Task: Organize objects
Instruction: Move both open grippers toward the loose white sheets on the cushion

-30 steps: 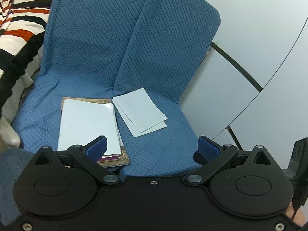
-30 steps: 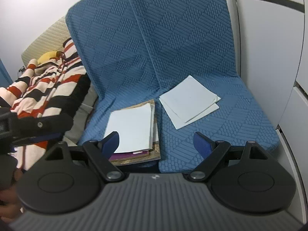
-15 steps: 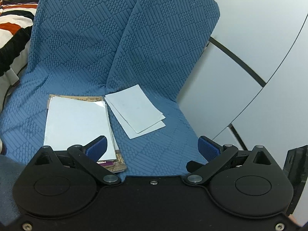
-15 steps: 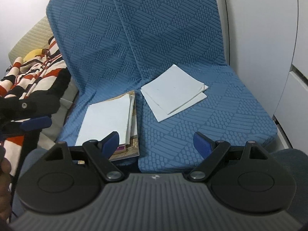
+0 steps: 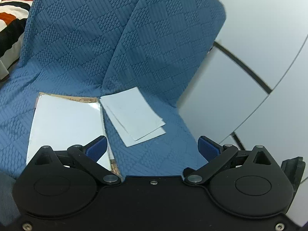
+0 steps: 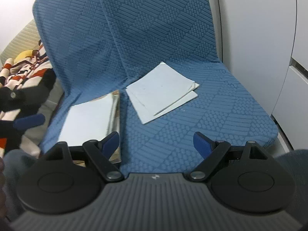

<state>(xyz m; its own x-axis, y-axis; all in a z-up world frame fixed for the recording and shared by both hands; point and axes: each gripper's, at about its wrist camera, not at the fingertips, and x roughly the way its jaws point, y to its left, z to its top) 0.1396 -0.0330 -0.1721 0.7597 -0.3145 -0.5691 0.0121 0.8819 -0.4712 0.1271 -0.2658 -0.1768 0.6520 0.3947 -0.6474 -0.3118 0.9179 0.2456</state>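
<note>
Two blue-covered seat cushions (image 6: 202, 115) sit side by side against a pale wall. On the left cushion lies a stack of books and papers (image 5: 65, 127), white sheet uppermost, its long axis running from the seat front toward the backrest. Just beside it, on the right cushion, a loose pair of white sheets (image 6: 161, 91) lies skewed, corners fanned apart, long axis angled diagonally. Nothing looks gathered yet; the tidying appears barely begun. The left claw (image 5: 152, 146) and right claw (image 6: 156, 143) both hover above the seat, spread wide and empty.
</note>
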